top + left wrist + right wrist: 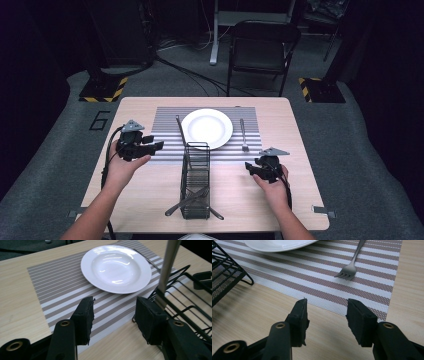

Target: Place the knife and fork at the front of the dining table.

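Hovering left of the wire basket (pixel 195 180), above the striped placemat's (pixel 165 125) near-left corner: left gripper (pixel 155 146), jaws apart with nothing between them. Seen along those jaws in the left gripper view: white plate (pixel 116 266) beyond, on the placemat (pixel 57 282), and a long metal utensil (pixel 167 267) leaning up against the basket's (pixel 185 300) near rim, just beside the right-hand jaw, not pinched; cannot tell whether touching it. From above, that same utensil (pixel 181 131) slanting from the basket's far-left corner out over the placemat, just left of the plate (pixel 207 128).

Resting low to the right of the basket, on the bare tabletop (pixel 235 195) just off the placemat's near edge: right gripper (pixel 252 169), jaws parted and empty. Lying ahead of it on the placemat, right of the plate: fork (pixel 350 267), tines toward the gripper, well apart from the pads. More cutlery (pixel 192 200) lying inside the basket's near end, handles poking out both sides.
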`<state>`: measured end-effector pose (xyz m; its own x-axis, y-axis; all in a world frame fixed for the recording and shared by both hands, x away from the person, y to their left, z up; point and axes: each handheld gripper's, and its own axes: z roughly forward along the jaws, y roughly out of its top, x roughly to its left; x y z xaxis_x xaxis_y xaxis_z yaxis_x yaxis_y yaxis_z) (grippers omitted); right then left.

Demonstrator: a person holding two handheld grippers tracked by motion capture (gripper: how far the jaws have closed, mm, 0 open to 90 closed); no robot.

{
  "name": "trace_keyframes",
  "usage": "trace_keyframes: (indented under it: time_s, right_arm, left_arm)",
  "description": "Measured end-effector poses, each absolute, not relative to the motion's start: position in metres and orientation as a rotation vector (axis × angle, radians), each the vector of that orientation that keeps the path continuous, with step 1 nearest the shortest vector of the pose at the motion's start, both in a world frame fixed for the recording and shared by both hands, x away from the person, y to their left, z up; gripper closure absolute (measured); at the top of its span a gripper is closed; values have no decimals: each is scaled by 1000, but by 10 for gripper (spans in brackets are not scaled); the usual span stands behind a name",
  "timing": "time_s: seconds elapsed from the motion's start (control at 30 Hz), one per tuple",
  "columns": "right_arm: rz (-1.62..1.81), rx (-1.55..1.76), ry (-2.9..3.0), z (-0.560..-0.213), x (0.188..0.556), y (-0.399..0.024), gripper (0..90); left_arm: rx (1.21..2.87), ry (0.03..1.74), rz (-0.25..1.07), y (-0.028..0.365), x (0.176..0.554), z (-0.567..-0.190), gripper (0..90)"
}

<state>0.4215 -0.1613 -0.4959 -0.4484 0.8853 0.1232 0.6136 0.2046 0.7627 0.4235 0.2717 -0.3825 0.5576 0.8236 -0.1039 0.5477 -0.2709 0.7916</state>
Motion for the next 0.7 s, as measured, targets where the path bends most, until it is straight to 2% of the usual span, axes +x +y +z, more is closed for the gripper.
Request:
trace_keyframes:
  time_s: [0.23,0.7]
  right_arm:
    - [1112,1418,2149,-496,422,-162,512]
    - [1112,1427,2150,-497,422,-164,512]
  left_arm:
    - [1977,1051,390,256,424,-374,509]
    - [1993,990,338,227,431,-372,476]
